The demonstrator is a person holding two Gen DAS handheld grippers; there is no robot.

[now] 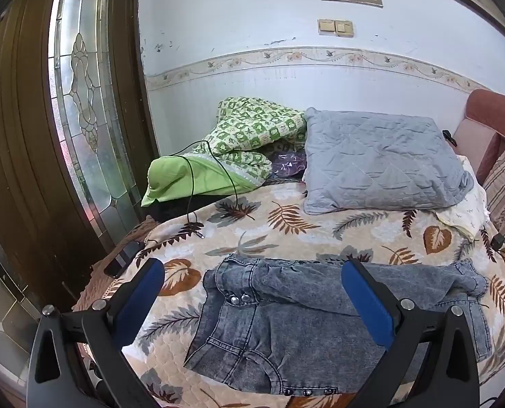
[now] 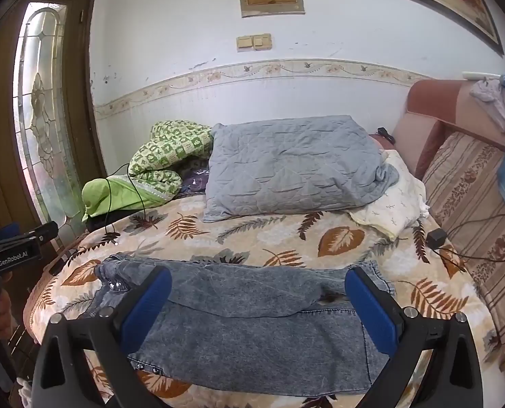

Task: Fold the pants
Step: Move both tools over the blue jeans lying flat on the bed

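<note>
Both grippers, left gripper (image 1: pixel 252 301) and right gripper (image 2: pixel 257 302), spread wide, empty, above pants (image 1: pixel 286 333) on bed (image 1: pixel 286 217). Legs overlap untidily; folding looks mostly undone.

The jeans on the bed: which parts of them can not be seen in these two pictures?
- Jeans, left wrist view: the right part is hidden behind the right finger of the open left tongs.
- Right wrist view: the near hem is hidden by the fingers of the right tongs.
- Underside: hidden against the bedspread.
</note>
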